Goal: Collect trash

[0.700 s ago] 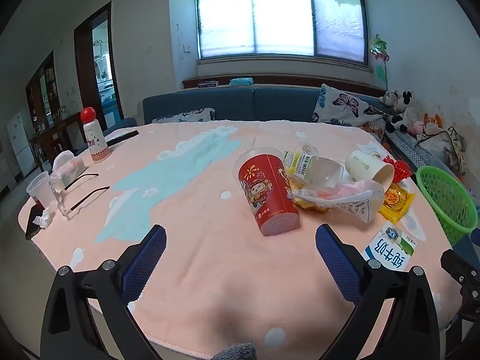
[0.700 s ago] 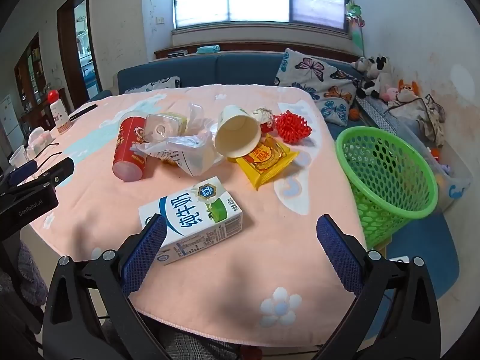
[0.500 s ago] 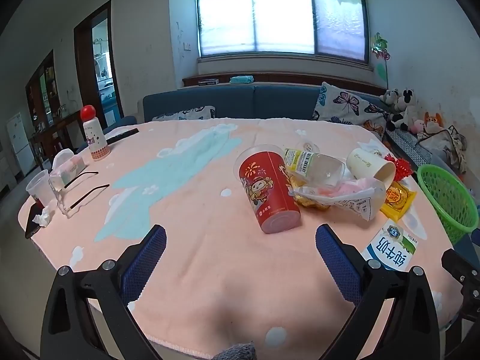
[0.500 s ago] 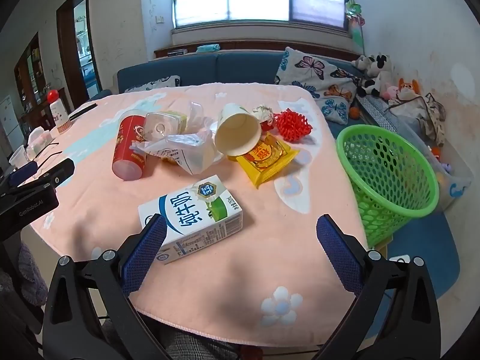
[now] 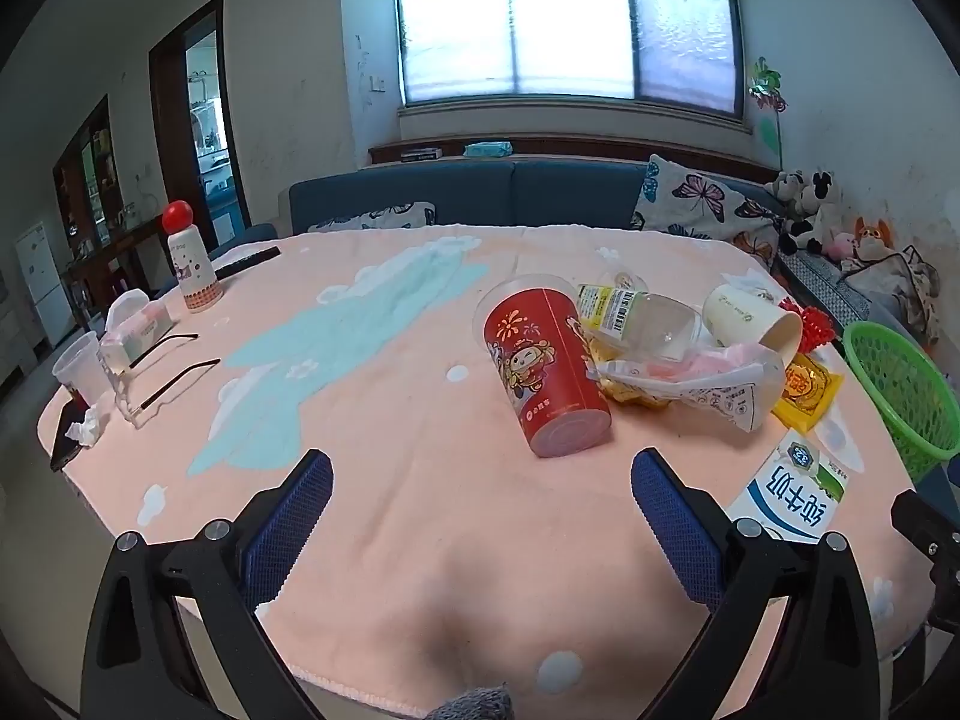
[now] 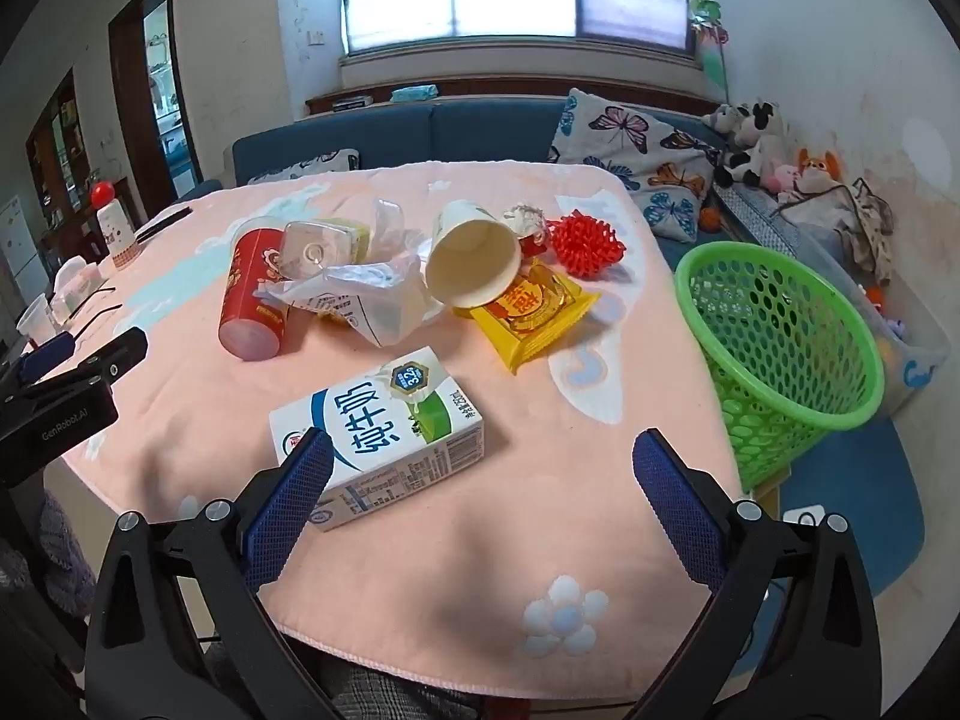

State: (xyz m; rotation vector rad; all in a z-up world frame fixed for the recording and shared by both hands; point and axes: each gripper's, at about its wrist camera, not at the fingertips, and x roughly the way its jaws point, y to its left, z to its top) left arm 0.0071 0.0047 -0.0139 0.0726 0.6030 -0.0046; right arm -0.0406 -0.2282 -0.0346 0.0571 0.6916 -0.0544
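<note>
Trash lies on a pink tablecloth (image 6: 420, 540): a tipped red cup (image 5: 549, 369) (image 6: 252, 294), a clear plastic bottle (image 5: 642, 318), a crumpled plastic bag (image 6: 372, 300), a tipped paper cup (image 6: 474, 261), a yellow snack packet (image 6: 528, 306), a red spiky ball (image 6: 585, 243) and a white milk carton (image 6: 378, 435) (image 5: 792, 495). A green mesh basket (image 6: 780, 330) stands off the table's right edge. My left gripper (image 5: 480, 510) is open, short of the red cup. My right gripper (image 6: 480, 492) is open, its left finger just in front of the carton.
At the table's left sit a red-capped bottle (image 5: 189, 267), a tissue pack (image 5: 135, 324), glasses (image 5: 162, 372), a clear cup (image 5: 81, 369) and a phone. A blue sofa (image 5: 510, 192) with cushions stands behind. Soft toys (image 6: 756, 144) line the right wall.
Both grippers have eased slightly forward toward the trash. The objects on the table have not moved, and both grippers stay open.
</note>
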